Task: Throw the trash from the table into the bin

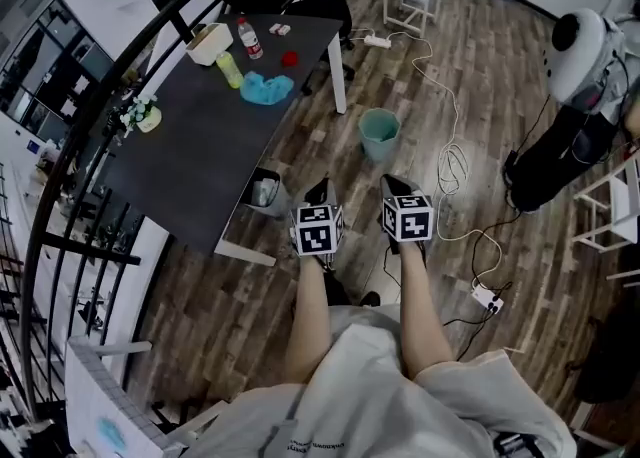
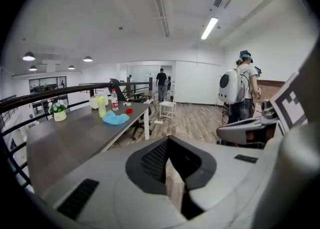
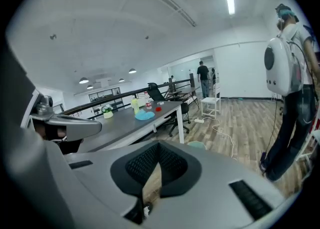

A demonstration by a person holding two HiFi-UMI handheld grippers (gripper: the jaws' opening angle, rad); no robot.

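The left gripper (image 1: 320, 189) and right gripper (image 1: 392, 184) are sitting narrow, closed on nothing. The bottle (image 1: 249, 38) is standing upright, cap up, on the far end of the table (image 1: 190, 156), its red label too small to read.

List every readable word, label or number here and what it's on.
None can be read.
Bottle: red label, too small.
Shirt: print line, blurred.
Left cube, right cube: square patterns, no words.
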